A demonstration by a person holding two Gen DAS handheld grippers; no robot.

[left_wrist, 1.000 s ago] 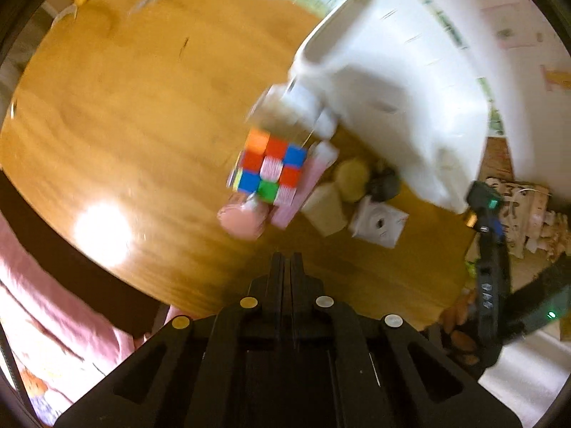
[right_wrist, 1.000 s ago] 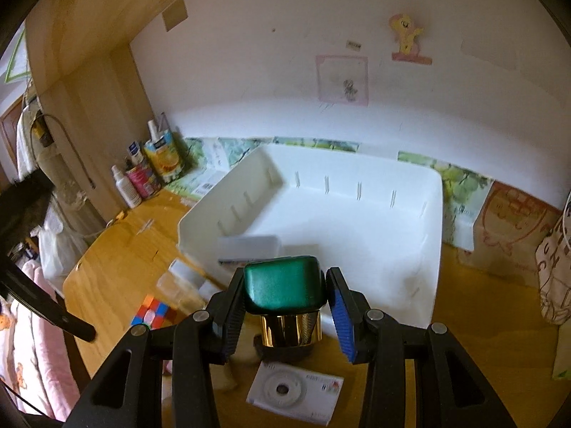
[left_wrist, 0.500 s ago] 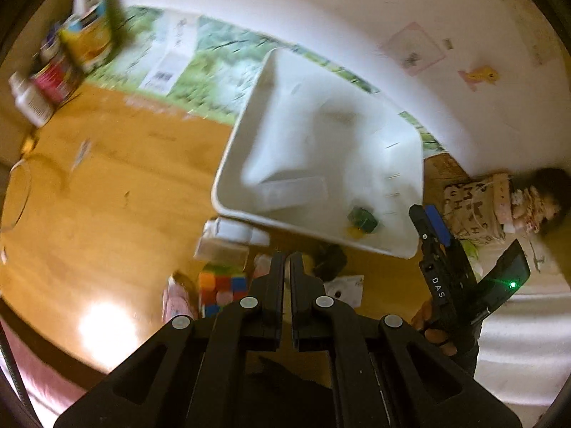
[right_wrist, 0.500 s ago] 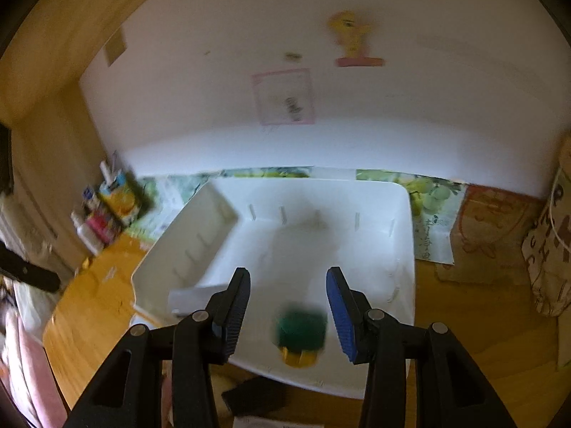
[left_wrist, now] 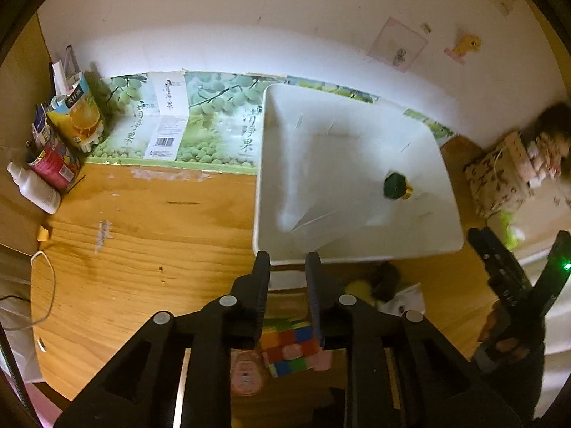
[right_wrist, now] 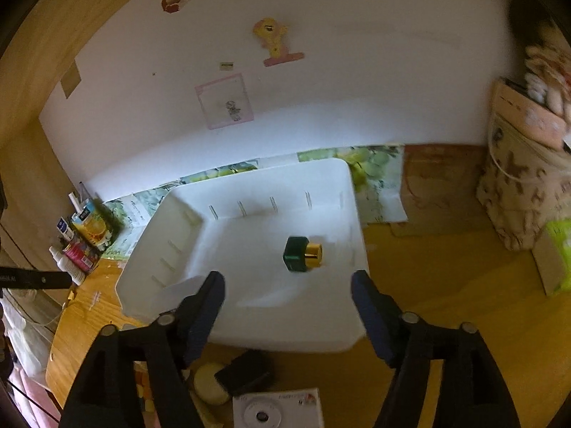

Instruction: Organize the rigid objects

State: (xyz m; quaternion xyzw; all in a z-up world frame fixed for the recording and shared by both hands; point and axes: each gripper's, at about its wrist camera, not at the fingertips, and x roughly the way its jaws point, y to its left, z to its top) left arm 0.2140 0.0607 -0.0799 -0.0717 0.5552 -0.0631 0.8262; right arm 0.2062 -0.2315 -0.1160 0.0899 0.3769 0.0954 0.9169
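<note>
Right gripper [right_wrist: 287, 294] hovers over the near rim of the white bin [right_wrist: 246, 335]; its jaws have just been opening and stand wide with nothing between them. The green-capped bottle [right_wrist: 302, 254] lies on its side on the bin floor. Left gripper [left_wrist: 287, 278], jaws narrowly parted after just opening, points down above the puzzle cube [left_wrist: 291, 351] on the counter [left_wrist: 142, 249], probably the next item to be binned.
</note>
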